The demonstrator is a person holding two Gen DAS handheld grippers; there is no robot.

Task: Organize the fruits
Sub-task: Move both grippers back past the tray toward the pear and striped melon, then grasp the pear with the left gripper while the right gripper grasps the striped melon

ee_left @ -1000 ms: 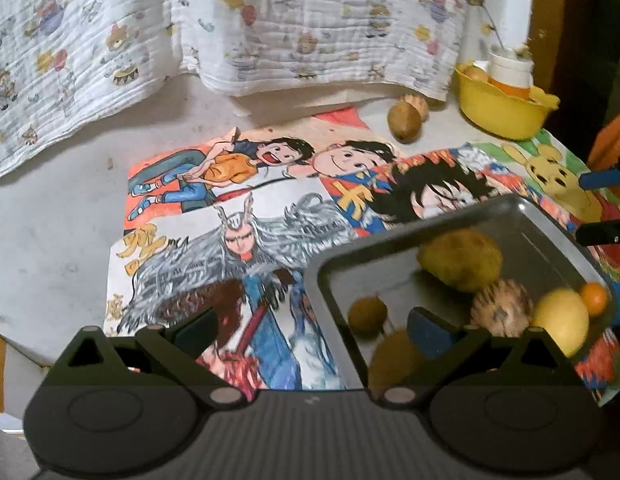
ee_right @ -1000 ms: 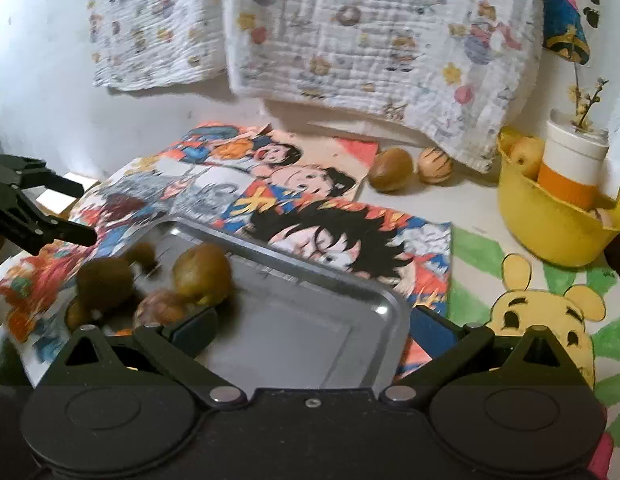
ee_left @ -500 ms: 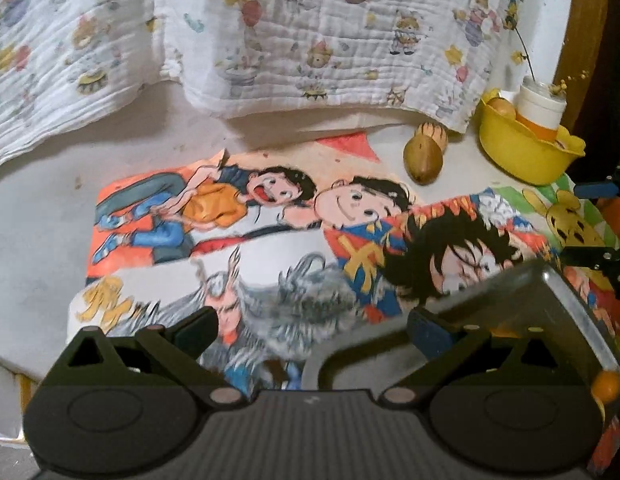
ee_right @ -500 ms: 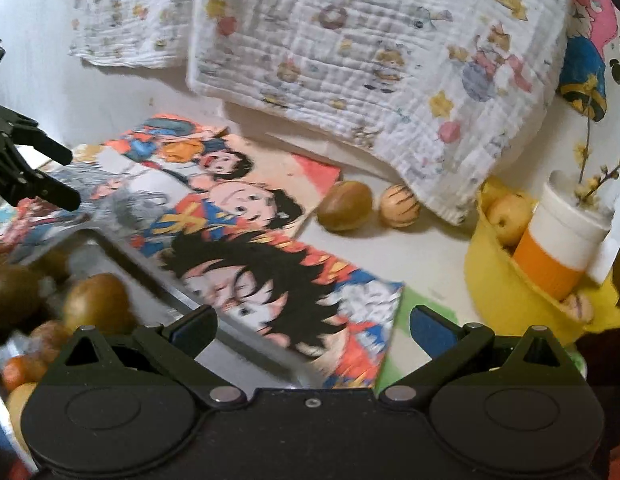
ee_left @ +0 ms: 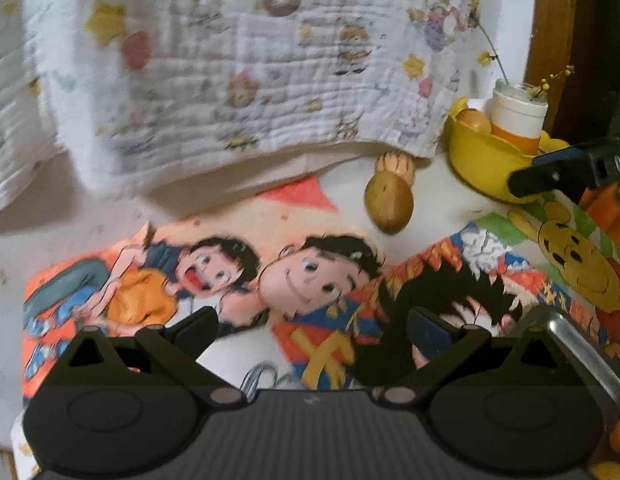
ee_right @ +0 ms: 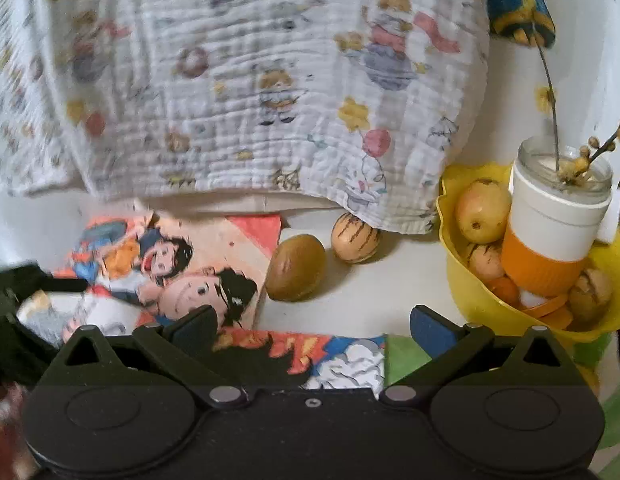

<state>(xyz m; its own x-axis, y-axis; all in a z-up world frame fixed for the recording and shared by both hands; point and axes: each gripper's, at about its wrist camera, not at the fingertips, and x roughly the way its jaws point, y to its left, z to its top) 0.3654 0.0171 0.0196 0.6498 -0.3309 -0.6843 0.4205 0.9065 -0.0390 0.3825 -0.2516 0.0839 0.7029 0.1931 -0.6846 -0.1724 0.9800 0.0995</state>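
Approach to the loose fruit at the cloth's edge.
Both grippers, left gripper and right gripper, stand wide open and empty; we centre the right one on the brown fruit, clear of the striped fruit.

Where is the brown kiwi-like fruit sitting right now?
In the right wrist view, the brown fruit lies on the bare tabletop, centre frame, just off the cartoon mat's right edge, beside the striped fruit.
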